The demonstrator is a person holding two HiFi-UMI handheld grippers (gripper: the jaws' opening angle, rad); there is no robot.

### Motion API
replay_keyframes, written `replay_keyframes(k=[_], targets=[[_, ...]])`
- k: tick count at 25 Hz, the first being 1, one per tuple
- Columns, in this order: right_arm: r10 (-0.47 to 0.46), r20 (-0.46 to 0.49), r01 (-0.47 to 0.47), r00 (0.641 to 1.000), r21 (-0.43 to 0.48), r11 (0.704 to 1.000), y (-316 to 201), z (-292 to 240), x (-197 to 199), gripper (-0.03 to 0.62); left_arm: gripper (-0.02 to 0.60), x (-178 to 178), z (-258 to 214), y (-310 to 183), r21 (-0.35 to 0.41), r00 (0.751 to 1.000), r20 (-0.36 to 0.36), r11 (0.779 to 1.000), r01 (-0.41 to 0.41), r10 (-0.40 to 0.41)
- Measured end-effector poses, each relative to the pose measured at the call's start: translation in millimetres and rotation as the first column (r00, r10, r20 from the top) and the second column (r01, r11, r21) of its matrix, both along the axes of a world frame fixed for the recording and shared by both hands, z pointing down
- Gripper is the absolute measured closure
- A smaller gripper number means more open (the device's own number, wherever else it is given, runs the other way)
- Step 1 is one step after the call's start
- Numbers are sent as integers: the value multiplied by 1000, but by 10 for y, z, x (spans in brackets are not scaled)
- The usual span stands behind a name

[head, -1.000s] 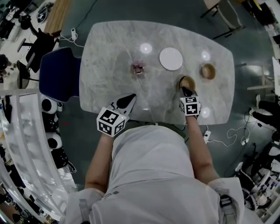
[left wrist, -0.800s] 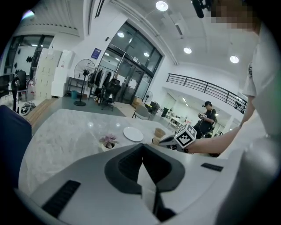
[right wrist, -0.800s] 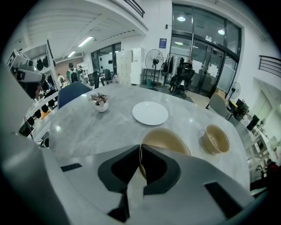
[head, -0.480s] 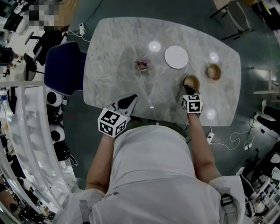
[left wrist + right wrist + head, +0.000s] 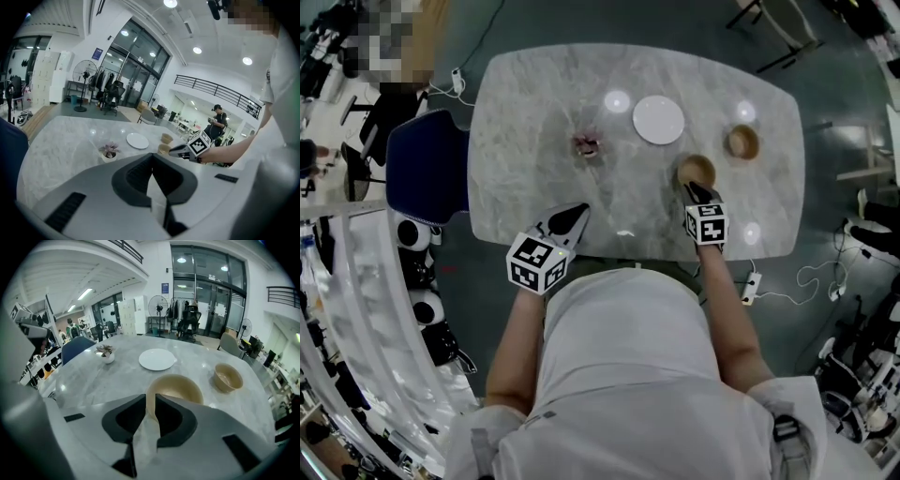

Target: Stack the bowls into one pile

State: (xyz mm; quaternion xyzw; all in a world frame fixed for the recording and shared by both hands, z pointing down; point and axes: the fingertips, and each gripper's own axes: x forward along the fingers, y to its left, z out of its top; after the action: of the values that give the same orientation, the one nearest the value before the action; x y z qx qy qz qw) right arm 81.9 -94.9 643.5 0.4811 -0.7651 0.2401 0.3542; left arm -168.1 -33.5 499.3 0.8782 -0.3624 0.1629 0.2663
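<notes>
Two tan bowls stand on the marble table (image 5: 534, 141). My right gripper (image 5: 694, 190) is at the near bowl (image 5: 696, 171), at its near rim. In the right gripper view that bowl (image 5: 180, 387) has its rim between the jaws of the right gripper (image 5: 151, 399). The jaws have just been opening, and the pads stand a little off the rim. The second bowl (image 5: 742, 142) sits apart to the right and farther back, and shows as the second bowl (image 5: 228, 377) too. My left gripper (image 5: 578, 212) hovers at the table's near edge, its tips together on nothing, as the left gripper (image 5: 152, 157) shows.
A white plate (image 5: 658, 120) lies behind the near bowl. A small potted plant (image 5: 586, 145) stands mid-table. A blue chair (image 5: 427, 164) is at the table's left end. Cables and office furniture surround the table on the floor.
The head view has shifted slightly. Both grippers and both bowls keep their places on the table.
</notes>
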Motion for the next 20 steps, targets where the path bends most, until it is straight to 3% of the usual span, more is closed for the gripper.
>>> replay_keyframes(k=[12, 20], targets=[[176, -25, -175, 984, 28, 984, 239, -107, 799, 520, 580, 597, 40, -193, 3, 986, -6, 986, -164, 164], [250, -44, -247, 967, 62, 967, 278, -163, 1315, 525, 580, 924, 59, -229, -4, 975, 7, 975, -222, 222]])
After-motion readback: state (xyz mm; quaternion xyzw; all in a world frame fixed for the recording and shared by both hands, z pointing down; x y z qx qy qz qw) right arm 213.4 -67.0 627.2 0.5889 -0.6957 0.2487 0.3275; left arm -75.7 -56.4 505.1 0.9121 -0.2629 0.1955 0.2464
